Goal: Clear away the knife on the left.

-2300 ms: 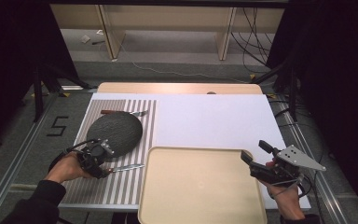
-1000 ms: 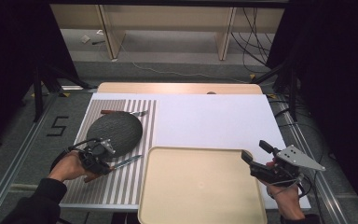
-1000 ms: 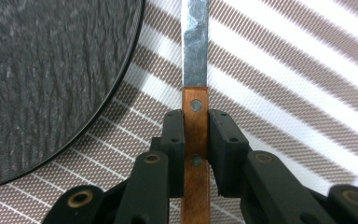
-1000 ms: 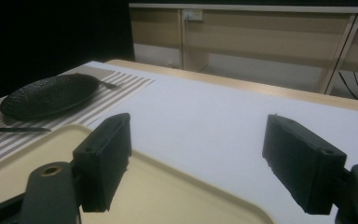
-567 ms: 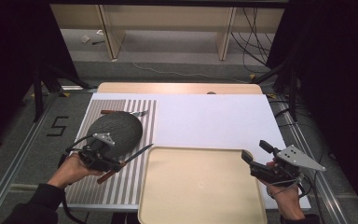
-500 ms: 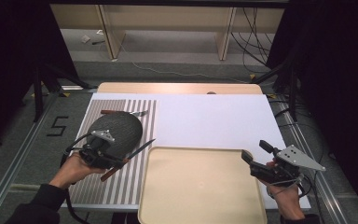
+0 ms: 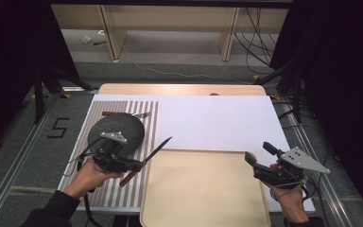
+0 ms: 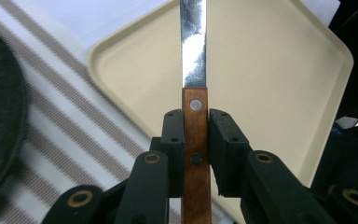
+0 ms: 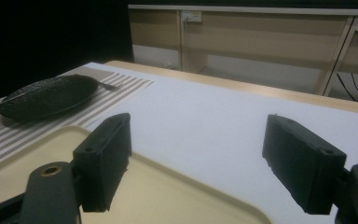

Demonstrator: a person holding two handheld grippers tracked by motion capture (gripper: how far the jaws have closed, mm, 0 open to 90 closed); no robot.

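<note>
My left gripper (image 7: 138,164) is shut on the wooden handle of a knife (image 7: 152,154), held over the striped placemat (image 7: 90,189). The steel blade points up and to the right, over the left edge of the beige tray (image 7: 203,198). In the left gripper view the knife (image 8: 195,116) stands straight up between the jaws, its blade over the tray (image 8: 270,70). A dark round plate (image 7: 118,130) lies on the mat just behind my left gripper. My right gripper (image 7: 259,152) hovers open at the tray's right edge, and between its jaws the right gripper (image 9: 198,163) holds nothing.
A second wooden-handled utensil (image 7: 123,114) lies on the mat behind the plate. A white sheet (image 7: 217,118) covers the table beyond the tray. The plate (image 9: 46,95) sits far left in the right gripper view. Metal rails run along both table sides.
My left gripper has lifted the knife off the striped mat and swung it right and forward, so the blade now points toward the tray. My right gripper has stayed put.
</note>
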